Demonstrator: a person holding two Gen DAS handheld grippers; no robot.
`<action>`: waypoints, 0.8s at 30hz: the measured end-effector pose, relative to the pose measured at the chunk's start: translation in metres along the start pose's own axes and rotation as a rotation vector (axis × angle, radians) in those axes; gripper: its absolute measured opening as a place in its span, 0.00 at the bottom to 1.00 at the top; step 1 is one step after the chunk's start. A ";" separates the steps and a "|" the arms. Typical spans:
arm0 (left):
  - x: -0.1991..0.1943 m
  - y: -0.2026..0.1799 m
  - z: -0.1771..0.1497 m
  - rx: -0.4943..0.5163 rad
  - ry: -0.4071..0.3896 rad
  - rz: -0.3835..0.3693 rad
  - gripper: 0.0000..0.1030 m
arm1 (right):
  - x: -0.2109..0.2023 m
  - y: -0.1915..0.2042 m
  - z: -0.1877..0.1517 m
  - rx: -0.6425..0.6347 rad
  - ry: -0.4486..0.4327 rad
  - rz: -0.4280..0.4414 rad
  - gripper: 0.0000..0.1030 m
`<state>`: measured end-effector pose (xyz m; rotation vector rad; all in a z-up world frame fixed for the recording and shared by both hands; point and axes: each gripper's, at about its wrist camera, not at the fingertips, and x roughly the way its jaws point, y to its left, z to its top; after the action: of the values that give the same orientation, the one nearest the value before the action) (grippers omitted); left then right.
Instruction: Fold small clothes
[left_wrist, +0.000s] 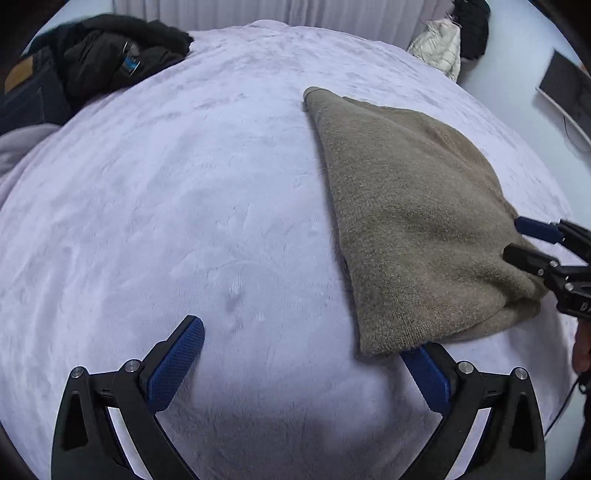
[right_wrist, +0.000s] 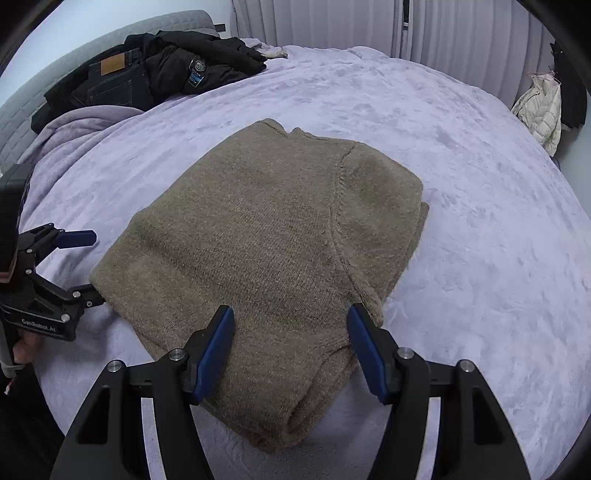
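Observation:
A folded tan knit sweater (right_wrist: 266, 236) lies flat on the lilac plush bedspread (right_wrist: 480, 221); it also shows in the left wrist view (left_wrist: 413, 221) at the right. My left gripper (left_wrist: 306, 343) is open and empty; its right finger tip is hidden under the sweater's near corner. It also shows in the right wrist view (right_wrist: 85, 264) at the sweater's left edge. My right gripper (right_wrist: 291, 325) is open, its fingers hovering over the sweater's near edge. It shows in the left wrist view (left_wrist: 517, 240) at the sweater's right side.
A pile of dark clothes (right_wrist: 166, 74), jeans and a black jacket, lies at the head of the bed, also in the left wrist view (left_wrist: 103, 59). A cream puffer jacket (right_wrist: 541, 107) hangs beyond the far right edge. Curtains (right_wrist: 332, 22) stand behind.

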<state>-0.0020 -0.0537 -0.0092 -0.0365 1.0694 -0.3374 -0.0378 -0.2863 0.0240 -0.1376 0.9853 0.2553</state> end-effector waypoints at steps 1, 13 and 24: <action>-0.002 0.004 -0.001 -0.034 -0.005 -0.031 1.00 | 0.001 0.001 0.000 0.000 0.006 -0.011 0.65; 0.010 0.012 -0.004 -0.049 0.050 0.072 1.00 | 0.000 0.024 -0.013 -0.034 0.021 -0.101 0.71; -0.040 -0.027 0.004 0.086 -0.050 0.007 1.00 | -0.046 -0.034 -0.030 0.242 -0.061 -0.028 0.77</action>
<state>-0.0227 -0.0688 0.0320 0.0360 1.0047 -0.3740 -0.0769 -0.3324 0.0463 0.0770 0.9456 0.1125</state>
